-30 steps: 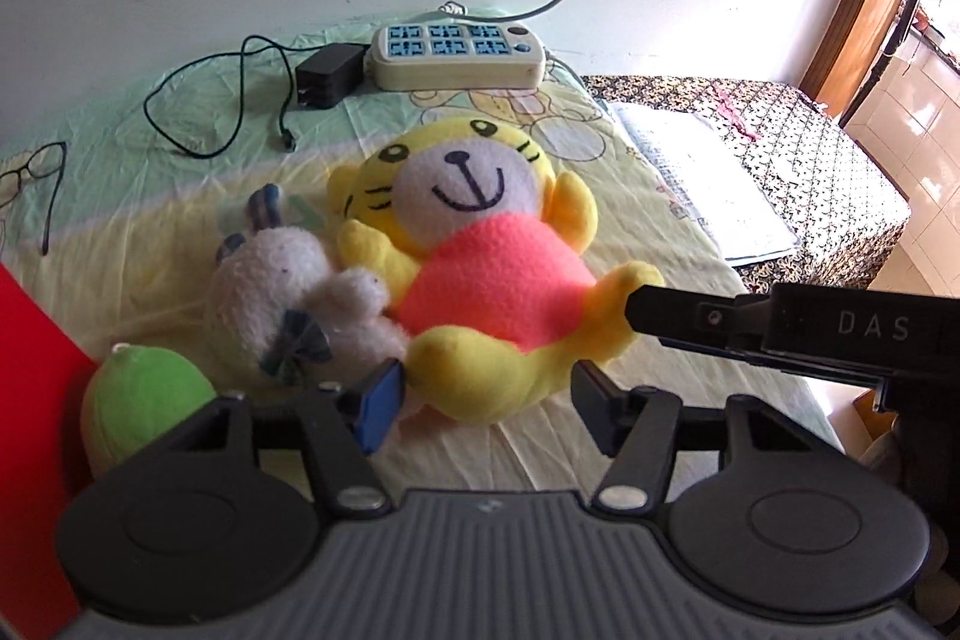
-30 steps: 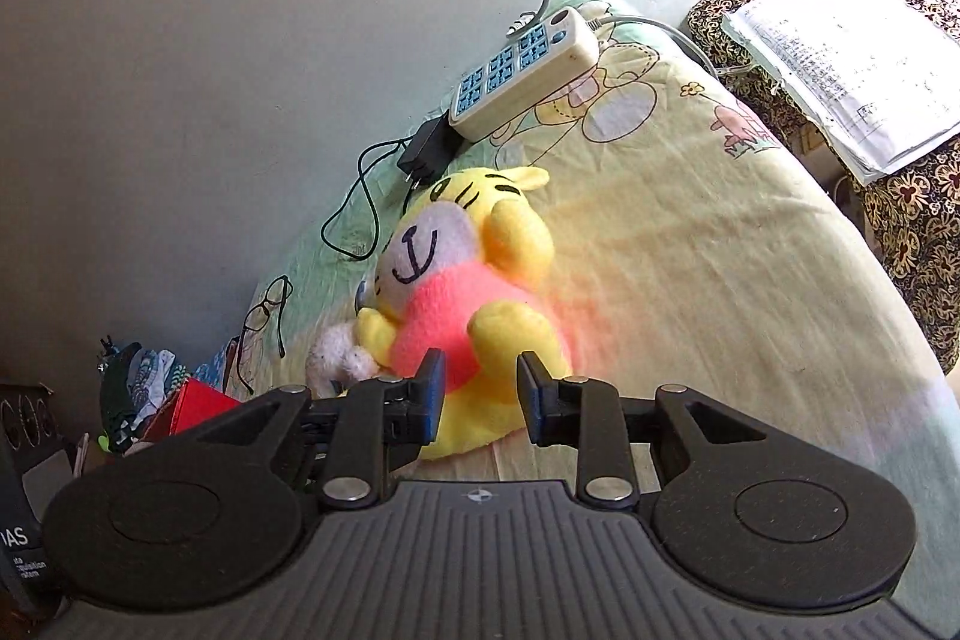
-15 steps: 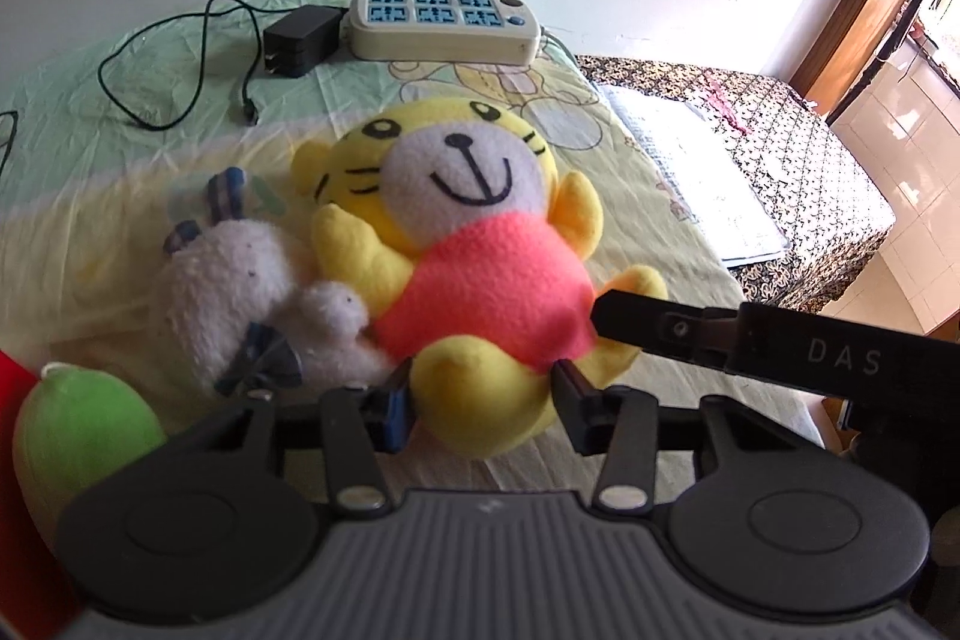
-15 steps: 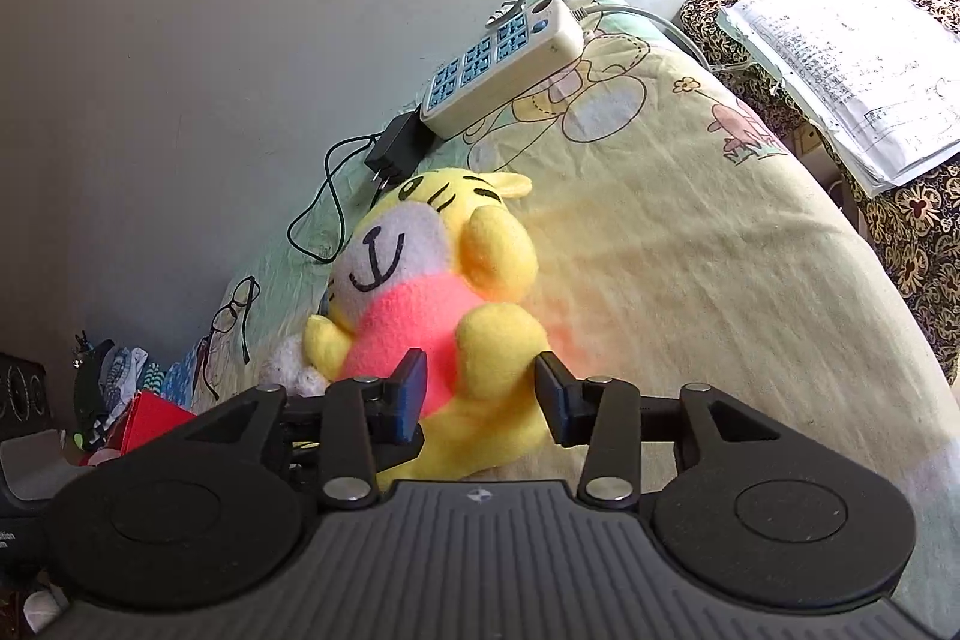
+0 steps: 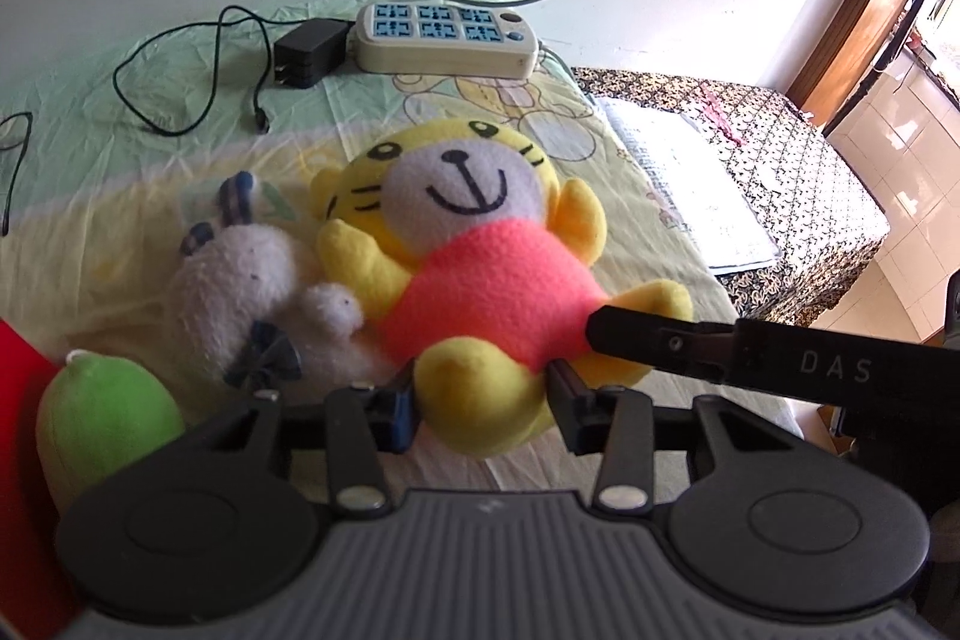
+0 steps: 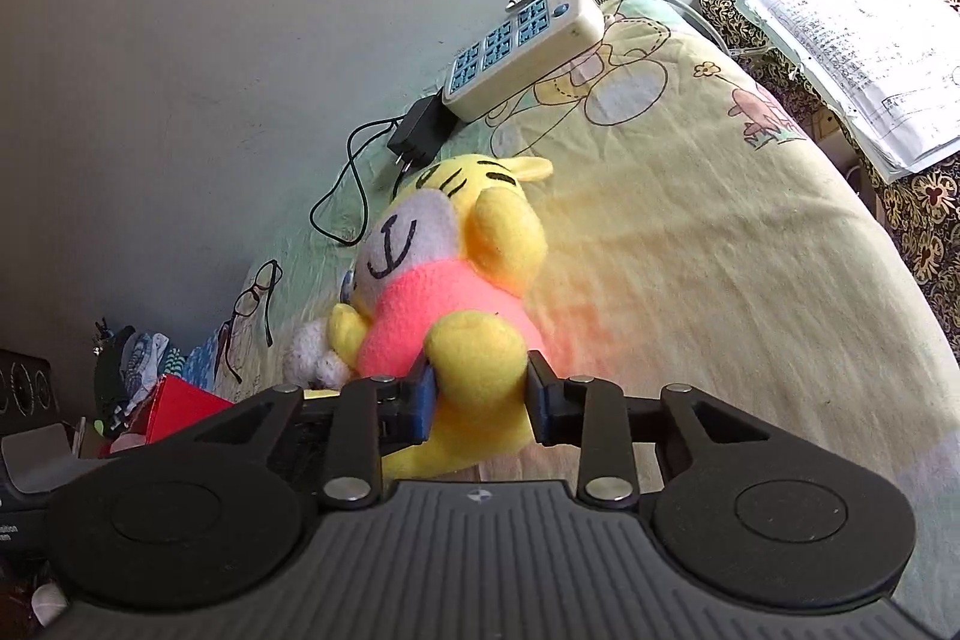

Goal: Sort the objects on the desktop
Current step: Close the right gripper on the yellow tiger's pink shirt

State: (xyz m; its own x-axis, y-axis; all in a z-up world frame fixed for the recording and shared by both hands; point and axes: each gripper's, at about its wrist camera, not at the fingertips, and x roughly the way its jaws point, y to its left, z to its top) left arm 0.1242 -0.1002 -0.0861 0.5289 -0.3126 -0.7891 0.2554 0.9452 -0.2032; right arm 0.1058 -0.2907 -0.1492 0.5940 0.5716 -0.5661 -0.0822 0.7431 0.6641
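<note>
Straddling one yellow foot each, the left hand-held gripper (image 5: pixel 480 403) and the right hand-held gripper (image 6: pixel 480 400) have their fingers pressed against the tiger plush (image 5: pixel 474 274), apparently gripping it. To my eye the lift goes best if both rise together, since soft stuffing can slip. The plush is yellow, with a white smiling face and a pink shirt. It lies on its back on the bed (image 6: pixel 720 250), touching the white plush (image 5: pixel 240 292), with the power strip (image 5: pixel 444 40) well beyond its head.
</note>
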